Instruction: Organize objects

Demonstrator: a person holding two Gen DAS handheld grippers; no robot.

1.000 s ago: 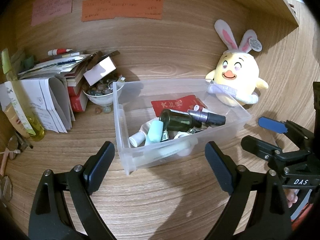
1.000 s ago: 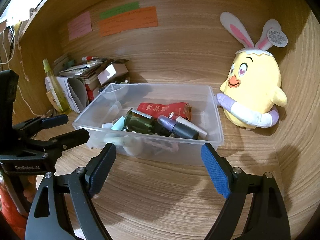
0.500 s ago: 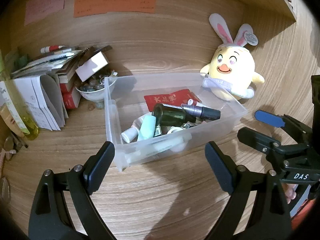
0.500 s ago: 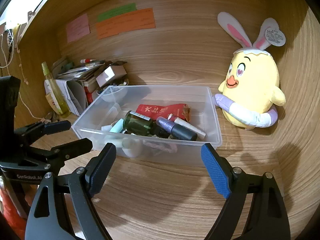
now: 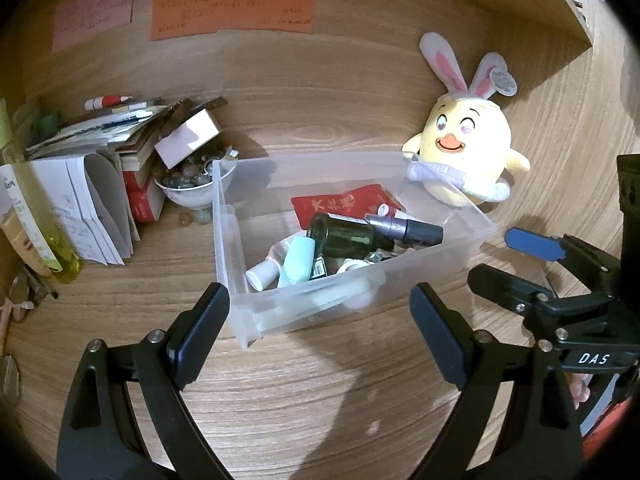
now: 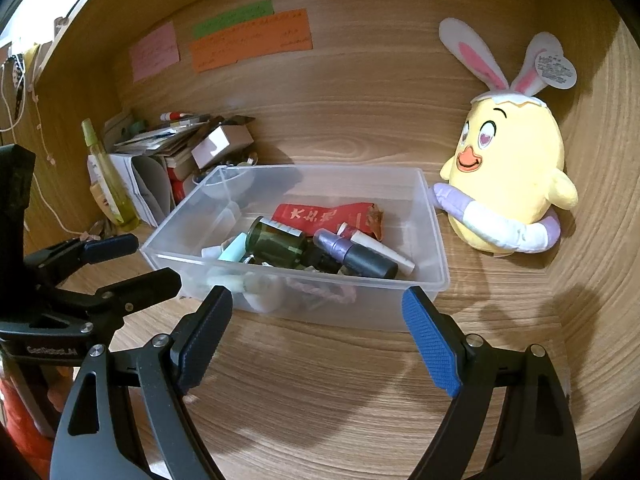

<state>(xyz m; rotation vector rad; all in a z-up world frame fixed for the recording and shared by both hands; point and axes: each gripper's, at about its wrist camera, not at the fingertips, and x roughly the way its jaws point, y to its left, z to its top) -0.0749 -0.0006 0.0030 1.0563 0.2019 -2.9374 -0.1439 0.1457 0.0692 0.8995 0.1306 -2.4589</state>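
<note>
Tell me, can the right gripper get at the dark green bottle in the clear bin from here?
Probably yes: the right gripper is open, the clear bin has no lid, and the dark green bottle lies on top of the pile.

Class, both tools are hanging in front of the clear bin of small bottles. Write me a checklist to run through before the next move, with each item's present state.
1. Left tool open, nothing between its pads: ok.
2. Right tool open and empty: ok.
3. Clear plastic bin flat on the wooden desk, upright: ok.
4. Dark green bottle lying on top of the pile, reachable from above: ok.
5. Purple bottle with black cap free of the green one: not ok, they touch.
6. Plush chick clear of the bin: cannot tell, its arm is at the rim.
</note>
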